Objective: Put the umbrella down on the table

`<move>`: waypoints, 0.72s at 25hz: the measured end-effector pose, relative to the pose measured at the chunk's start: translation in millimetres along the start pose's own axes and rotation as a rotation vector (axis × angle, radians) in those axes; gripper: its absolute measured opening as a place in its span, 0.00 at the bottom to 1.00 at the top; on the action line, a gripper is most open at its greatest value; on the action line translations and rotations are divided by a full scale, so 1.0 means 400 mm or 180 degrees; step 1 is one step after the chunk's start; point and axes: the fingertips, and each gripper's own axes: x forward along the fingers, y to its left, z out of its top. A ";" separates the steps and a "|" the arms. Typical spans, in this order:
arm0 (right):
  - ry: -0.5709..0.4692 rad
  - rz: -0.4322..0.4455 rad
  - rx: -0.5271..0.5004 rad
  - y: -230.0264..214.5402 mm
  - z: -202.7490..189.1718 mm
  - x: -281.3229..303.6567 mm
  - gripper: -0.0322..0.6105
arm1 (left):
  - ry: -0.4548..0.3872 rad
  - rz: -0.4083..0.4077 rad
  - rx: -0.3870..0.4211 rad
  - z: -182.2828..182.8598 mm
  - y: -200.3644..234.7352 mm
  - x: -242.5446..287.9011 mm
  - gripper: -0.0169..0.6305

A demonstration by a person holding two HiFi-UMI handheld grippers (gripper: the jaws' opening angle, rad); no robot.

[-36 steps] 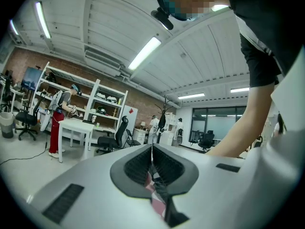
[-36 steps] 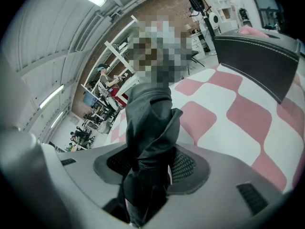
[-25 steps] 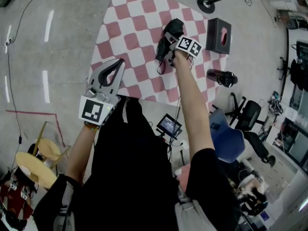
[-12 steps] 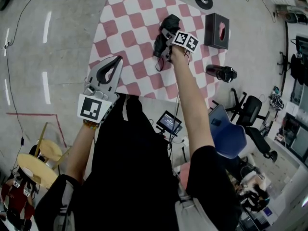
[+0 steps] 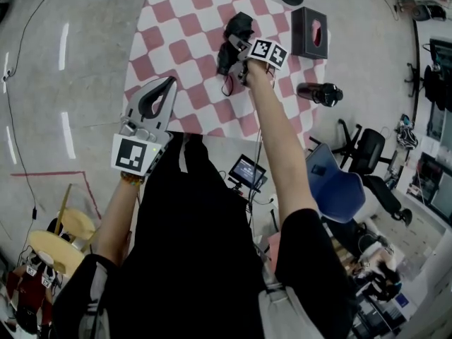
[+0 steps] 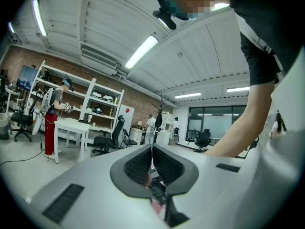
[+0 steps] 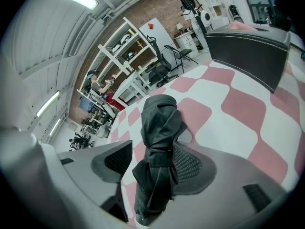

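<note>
The right gripper (image 5: 237,59) reaches out over the table (image 5: 164,42), which is covered by a pink-and-white checked cloth (image 5: 185,18), and its jaws have just been opening. They now stand wide apart, with the folded black umbrella (image 5: 234,38) between them. In the right gripper view a strip of cloth shows between the umbrella (image 7: 157,142) and the jaw on the left of that view. The bundle leans against the ribbed pad of the other jaw, so nothing is squeezing it and the right gripper (image 7: 153,162) has let go. The umbrella lies just to the left of the black box (image 5: 308,31) in the head view, near it but not touching. Its far end seems to rest on the cloth, while its near end may be propped on the lower jaw. This suggests the umbrella is as good as put down. What remains, as I judge it, is to draw the open jaws back without dragging the strap or fabric along. A dark bottle (image 5: 319,93) lies on its side nearer the person than the box. The left gripper (image 5: 168,87) is held well away from the box, off toward the person, and its jaws are pressed together on nothing (image 6: 152,150).
</note>
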 end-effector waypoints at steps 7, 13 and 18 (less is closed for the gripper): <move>-0.0049 0.0171 -0.0013 0.031 -0.005 -0.052 0.44 | -0.0011 -0.0065 0.0051 0.017 -0.039 0.001 0.05; -0.0061 0.0318 -0.0123 0.070 -0.002 -0.093 0.45 | 0.0002 -0.0163 0.0137 0.024 -0.075 0.003 0.05; -0.0108 0.0439 -0.0357 0.121 0.003 -0.143 0.45 | 0.0048 -0.0191 0.0166 0.032 -0.105 0.008 0.05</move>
